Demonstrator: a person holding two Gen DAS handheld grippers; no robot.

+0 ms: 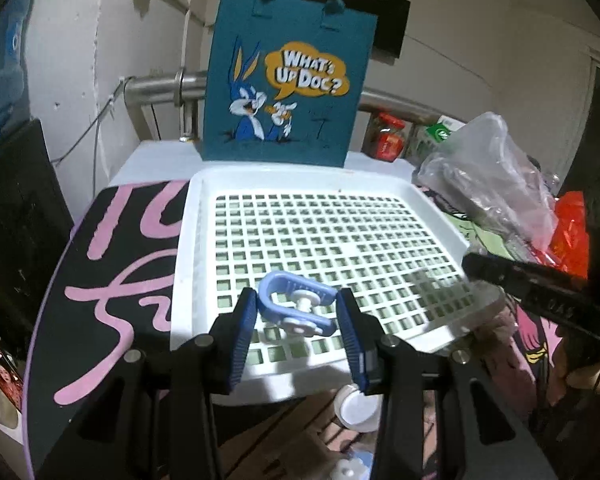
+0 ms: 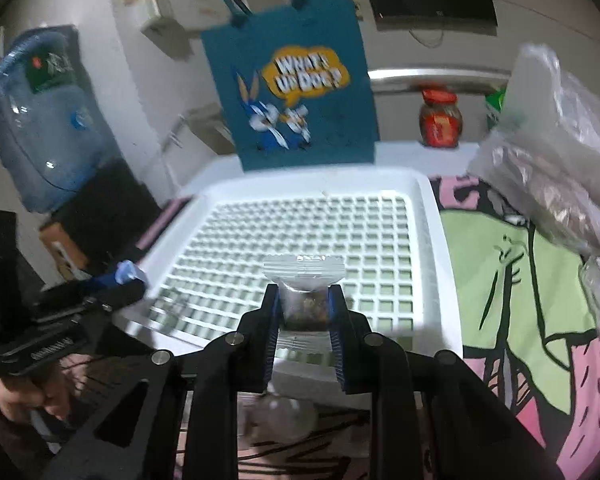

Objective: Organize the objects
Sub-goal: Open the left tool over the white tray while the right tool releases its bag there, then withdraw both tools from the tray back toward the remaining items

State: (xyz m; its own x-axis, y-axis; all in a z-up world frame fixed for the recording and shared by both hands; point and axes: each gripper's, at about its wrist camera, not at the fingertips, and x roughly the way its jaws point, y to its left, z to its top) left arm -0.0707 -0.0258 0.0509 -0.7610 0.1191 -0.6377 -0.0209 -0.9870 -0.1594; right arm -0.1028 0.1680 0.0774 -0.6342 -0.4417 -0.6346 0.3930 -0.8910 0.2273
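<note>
A white perforated tray (image 1: 204,240) lies on the table, also in the right wrist view (image 2: 428,216). My left gripper (image 1: 298,312) is shut on a blue U-shaped plastic clip (image 1: 278,294) with white knobs, held over the tray's near edge. The clip's tip shows in the right wrist view (image 2: 126,272). My right gripper (image 2: 303,300) is shut on a small clear zip bag (image 2: 304,284) with dark contents, held over the tray's near part. The right gripper shows as a black bar in the left wrist view (image 1: 532,284).
A blue Bugs Bunny tote bag (image 1: 288,80) stands behind the tray. Clear plastic bags (image 2: 560,152) are heaped at the right, with a red-lidded jar (image 2: 440,118) behind. A water jug (image 2: 40,120) stands left. A white cap (image 1: 358,406) lies below the table edge.
</note>
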